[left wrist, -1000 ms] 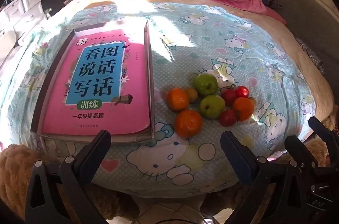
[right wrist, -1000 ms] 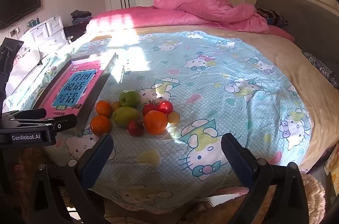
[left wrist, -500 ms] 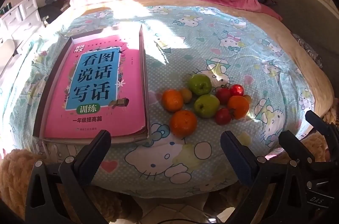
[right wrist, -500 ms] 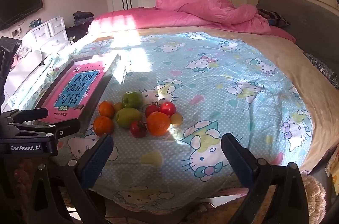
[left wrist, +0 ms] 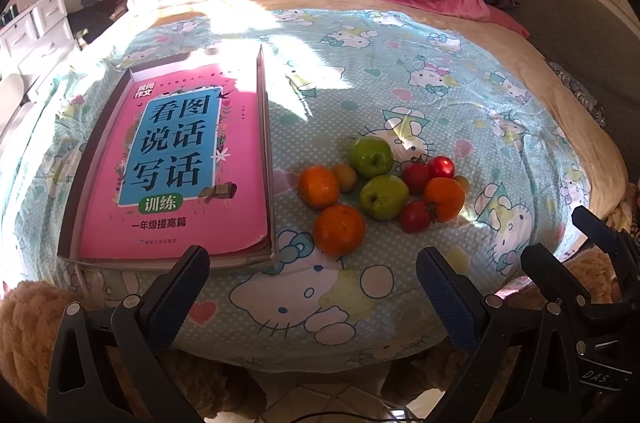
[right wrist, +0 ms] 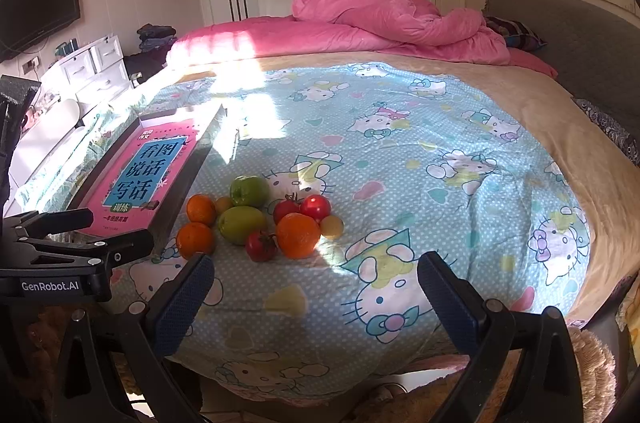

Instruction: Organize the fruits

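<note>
Both grippers [left wrist: 310, 287] [right wrist: 314, 287] spread, fruit pile [left wrist: 380, 193] prob. untouched

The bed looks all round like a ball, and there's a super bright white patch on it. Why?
Left wrist view: the fisheye lens bends the bed into a dome, and sunlight washes out the sheet above the pink book. Right wrist view: same bulge, same glare, plus a bright spot beside the fruits.
</note>
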The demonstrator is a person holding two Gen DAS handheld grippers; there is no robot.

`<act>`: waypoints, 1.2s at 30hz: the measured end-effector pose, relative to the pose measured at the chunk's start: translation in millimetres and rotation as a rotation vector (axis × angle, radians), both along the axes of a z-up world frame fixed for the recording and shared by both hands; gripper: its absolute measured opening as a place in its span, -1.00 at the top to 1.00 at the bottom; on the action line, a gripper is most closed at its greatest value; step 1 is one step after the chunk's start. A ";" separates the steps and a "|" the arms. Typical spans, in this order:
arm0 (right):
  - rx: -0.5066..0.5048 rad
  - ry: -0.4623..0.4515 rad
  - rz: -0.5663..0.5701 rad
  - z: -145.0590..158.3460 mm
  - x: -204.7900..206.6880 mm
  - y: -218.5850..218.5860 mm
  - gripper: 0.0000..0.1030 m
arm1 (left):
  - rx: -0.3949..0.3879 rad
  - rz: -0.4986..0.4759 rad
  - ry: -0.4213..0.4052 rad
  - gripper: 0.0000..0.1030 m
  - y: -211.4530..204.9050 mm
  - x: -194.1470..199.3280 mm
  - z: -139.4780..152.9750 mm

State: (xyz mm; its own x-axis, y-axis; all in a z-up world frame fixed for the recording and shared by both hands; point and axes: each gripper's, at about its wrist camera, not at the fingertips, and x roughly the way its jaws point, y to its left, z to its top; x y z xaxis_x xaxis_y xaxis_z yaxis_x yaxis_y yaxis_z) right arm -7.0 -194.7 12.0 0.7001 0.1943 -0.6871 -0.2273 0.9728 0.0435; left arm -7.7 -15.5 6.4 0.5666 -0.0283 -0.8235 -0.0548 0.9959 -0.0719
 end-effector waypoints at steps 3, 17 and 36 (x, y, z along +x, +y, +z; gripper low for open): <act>-0.001 0.009 0.002 0.6 0.8 0.1 -0.99 | -0.003 0.000 0.000 -1.00 0.8 -0.1 0.0; -0.004 0.010 0.003 -0.1 0.6 -0.4 -0.99 | -0.007 -0.002 -0.001 -1.00 1.0 -0.1 -0.9; -0.006 0.009 0.005 -1.1 1.0 0.7 -0.99 | -0.016 -0.009 0.004 -1.00 0.6 0.6 -2.5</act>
